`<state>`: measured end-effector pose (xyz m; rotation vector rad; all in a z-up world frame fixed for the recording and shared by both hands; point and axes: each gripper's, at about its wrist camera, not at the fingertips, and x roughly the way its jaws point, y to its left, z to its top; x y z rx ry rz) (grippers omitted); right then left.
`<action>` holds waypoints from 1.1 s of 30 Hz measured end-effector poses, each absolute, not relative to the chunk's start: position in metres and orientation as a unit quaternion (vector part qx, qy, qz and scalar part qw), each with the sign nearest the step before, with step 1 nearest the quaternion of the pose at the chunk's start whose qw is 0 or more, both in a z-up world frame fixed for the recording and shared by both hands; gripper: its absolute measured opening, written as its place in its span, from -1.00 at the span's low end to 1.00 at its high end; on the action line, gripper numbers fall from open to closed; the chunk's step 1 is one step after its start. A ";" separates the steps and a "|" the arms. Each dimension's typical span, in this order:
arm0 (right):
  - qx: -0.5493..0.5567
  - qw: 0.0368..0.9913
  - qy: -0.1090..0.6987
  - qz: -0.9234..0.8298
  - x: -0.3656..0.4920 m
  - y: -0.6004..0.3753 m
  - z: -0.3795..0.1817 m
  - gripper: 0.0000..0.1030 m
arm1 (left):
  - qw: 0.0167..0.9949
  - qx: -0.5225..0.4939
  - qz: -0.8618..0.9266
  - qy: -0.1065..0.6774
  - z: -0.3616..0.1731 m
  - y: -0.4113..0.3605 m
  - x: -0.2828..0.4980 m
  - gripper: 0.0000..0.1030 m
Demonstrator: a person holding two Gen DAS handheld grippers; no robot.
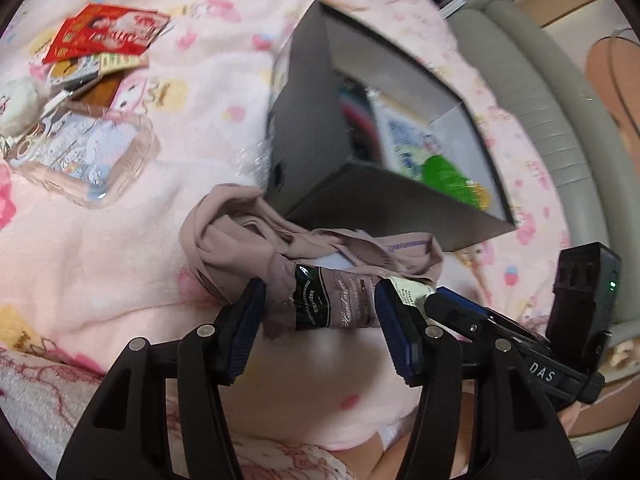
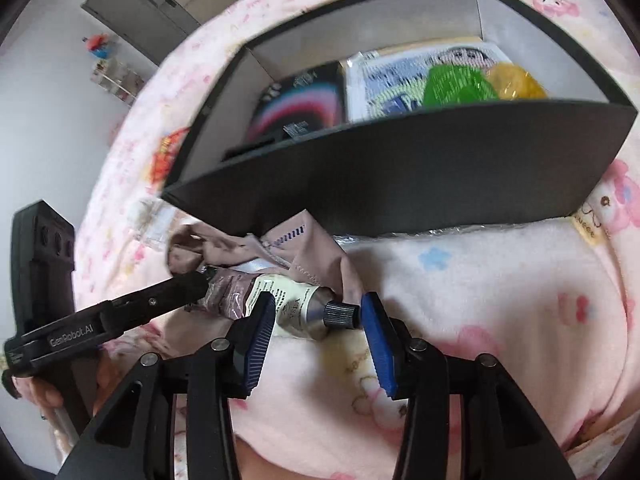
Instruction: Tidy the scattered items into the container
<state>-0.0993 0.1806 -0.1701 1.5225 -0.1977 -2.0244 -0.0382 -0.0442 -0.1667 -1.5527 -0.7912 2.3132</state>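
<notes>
Currently, item in hand: hand cream tube (image 1: 320,300), lying at lower centre of both views on the pink blanket (image 1: 120,248), its crimped end tangled with a mauve cloth (image 1: 248,236).

Left tool (image 1: 318,312): blue pads either side of the tube's dark-labelled body; whether they press it cannot be told.

Right tool (image 2: 316,320): jaws parted, straddling the black cap (image 2: 340,315), right pad just beside it, no squeeze evident.

Container: black box (image 1: 304,120), open-topped, just beyond the tube, already holding a rainbow-printed pack (image 2: 298,108), a cartoon sheet (image 2: 384,80) and green (image 2: 456,82) and yellow (image 2: 516,78) pieces.

Also unsorted, upper left of the left view: red packet (image 1: 108,32), clear case (image 1: 88,156).

Handling note, judged: close one tool squarely on the tube's firm body, not the cap; shake or hold back the cloth so it does not trail; lift clear over the box's near wall, release low over the free floor at the left side.
</notes>
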 end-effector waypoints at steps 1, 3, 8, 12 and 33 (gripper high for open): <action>0.569 0.298 -0.074 -0.763 -0.097 0.183 -0.167 -0.19 | 0.131 -0.530 0.794 -0.269 -0.165 -0.043 -0.036 0.18; 0.571 0.302 -0.073 -0.760 -0.092 0.189 -0.164 -0.19 | 0.135 -0.544 0.789 -0.252 -0.166 -0.034 -0.038 0.26; 0.594 0.314 -0.047 -0.739 -0.084 0.190 -0.166 -0.17 | 0.131 -0.589 0.762 -0.234 -0.180 -0.020 -0.045 0.27; 0.594 0.317 -0.047 -0.738 -0.083 0.193 -0.164 -0.16 | 0.135 -0.594 0.750 -0.257 -0.185 -0.022 -0.049 0.32; 0.598 0.231 -0.145 -0.754 -0.118 0.210 -0.182 -0.10 | 0.138 -0.573 0.750 -0.300 -0.189 -0.040 -0.043 -0.05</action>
